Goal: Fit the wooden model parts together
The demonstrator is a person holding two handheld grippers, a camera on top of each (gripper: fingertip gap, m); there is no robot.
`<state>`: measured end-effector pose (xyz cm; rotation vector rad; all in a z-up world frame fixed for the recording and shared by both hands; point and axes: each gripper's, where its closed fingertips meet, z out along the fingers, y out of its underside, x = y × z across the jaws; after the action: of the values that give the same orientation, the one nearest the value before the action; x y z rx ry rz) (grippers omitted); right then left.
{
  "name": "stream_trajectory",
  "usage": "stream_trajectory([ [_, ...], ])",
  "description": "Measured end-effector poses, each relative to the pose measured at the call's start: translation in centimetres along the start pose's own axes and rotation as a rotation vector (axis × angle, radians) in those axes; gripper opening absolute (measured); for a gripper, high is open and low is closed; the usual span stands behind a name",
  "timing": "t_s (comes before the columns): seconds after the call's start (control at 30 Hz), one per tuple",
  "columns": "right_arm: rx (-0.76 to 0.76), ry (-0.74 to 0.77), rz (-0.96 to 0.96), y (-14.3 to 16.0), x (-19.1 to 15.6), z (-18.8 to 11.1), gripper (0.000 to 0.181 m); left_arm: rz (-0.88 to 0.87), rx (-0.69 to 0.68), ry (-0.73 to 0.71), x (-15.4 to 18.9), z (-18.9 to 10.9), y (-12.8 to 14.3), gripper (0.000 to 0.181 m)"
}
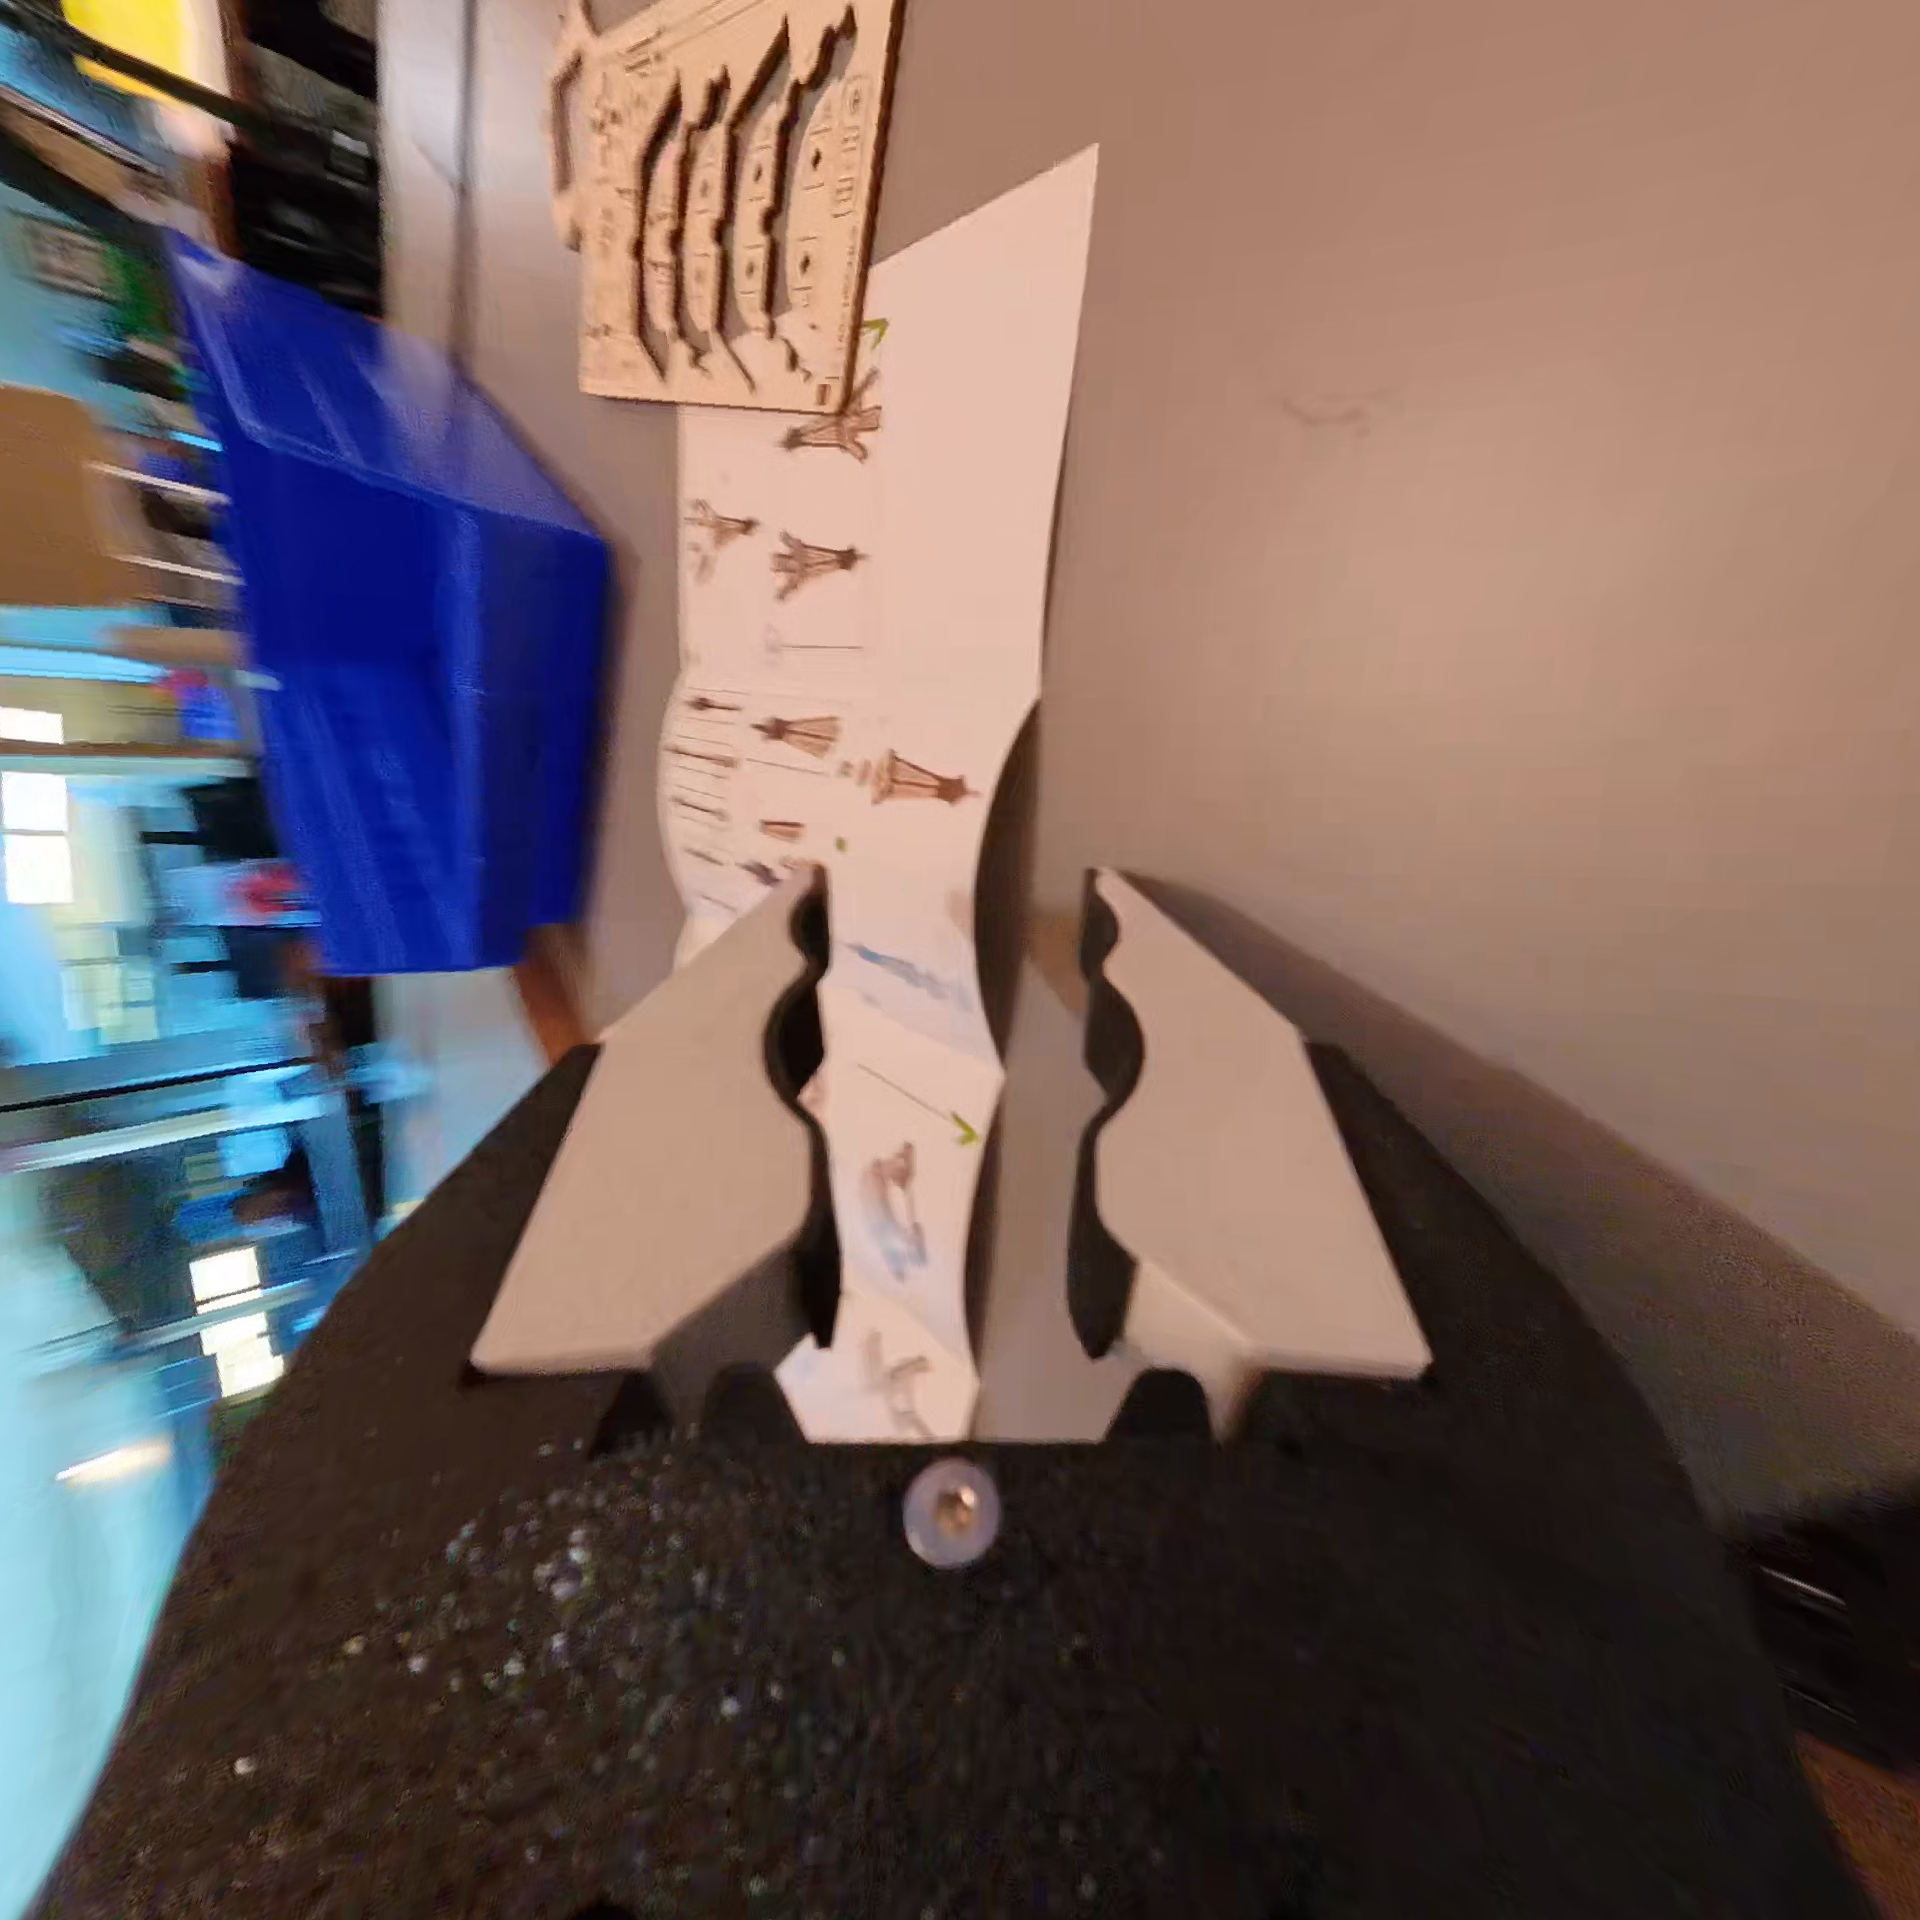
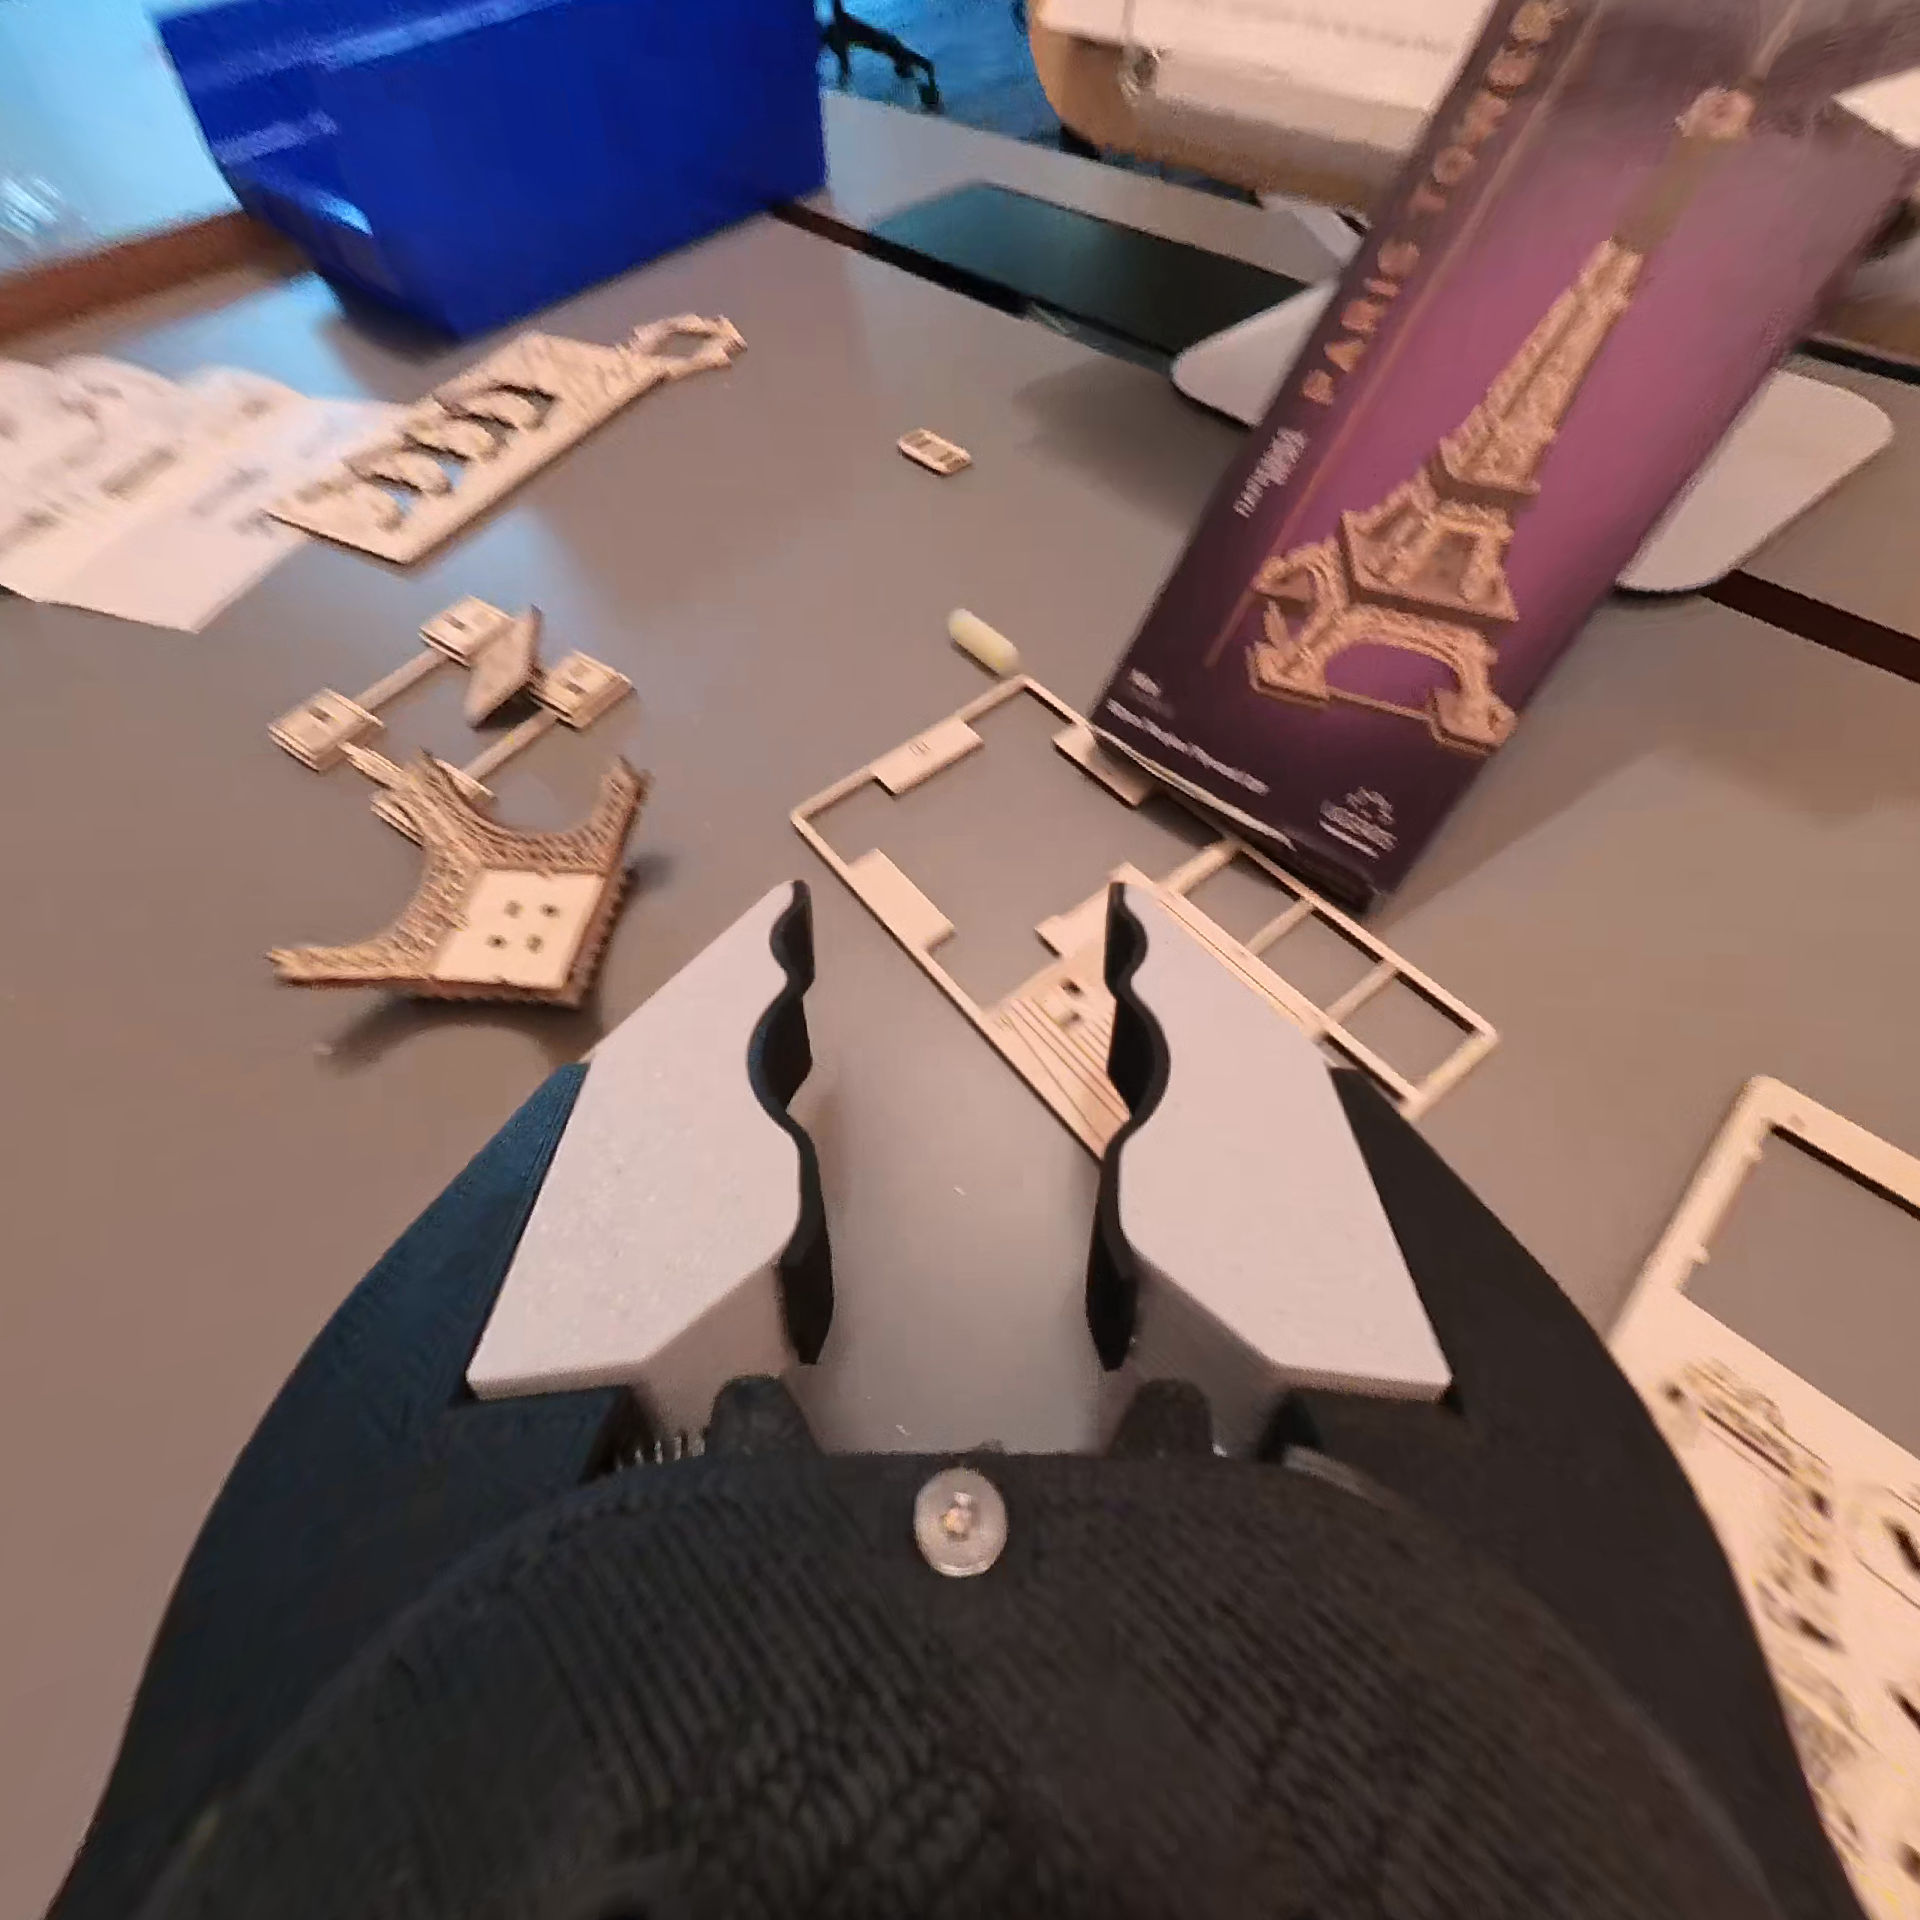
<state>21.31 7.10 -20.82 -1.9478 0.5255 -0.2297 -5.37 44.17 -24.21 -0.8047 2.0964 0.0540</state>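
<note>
Although both grippers are parted and empty, only the right gripper (image 2: 956, 914) faces the parts. The tower base (image 2: 488, 894) lies on the tabletop (image 2: 779, 582) at centre left of the right view, up and left of the fingertips and near them, its legs splayed toward the frame's left. A punched frame (image 2: 1143, 914) lies just ahead. The left gripper (image 1: 951, 894) is rolled sideways over the instruction sheet (image 1: 883, 623), with a part sheet (image 1: 727, 197) at top. Judgement: the right is nearer.

Bare table (image 2: 790, 582) ahead; purple box (image 2: 1475, 499) blocks right, tower base (image 2: 488, 894) left.
</note>
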Motion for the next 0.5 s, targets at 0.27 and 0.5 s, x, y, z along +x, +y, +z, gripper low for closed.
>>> stream_trajectory([
  [0.27,0.078,-0.286,0.034,-5.1,-8.6,0.7,0.058,0.263,-0.085,-0.546,-6.3,-0.6,-1.3,0.000],
  [0.5,0.217,-0.818,0.451,-14.3,-17.8,1.3,0.089,0.158,0.199,-0.979,-15.2,-13.4,-11.8,0.000],
])
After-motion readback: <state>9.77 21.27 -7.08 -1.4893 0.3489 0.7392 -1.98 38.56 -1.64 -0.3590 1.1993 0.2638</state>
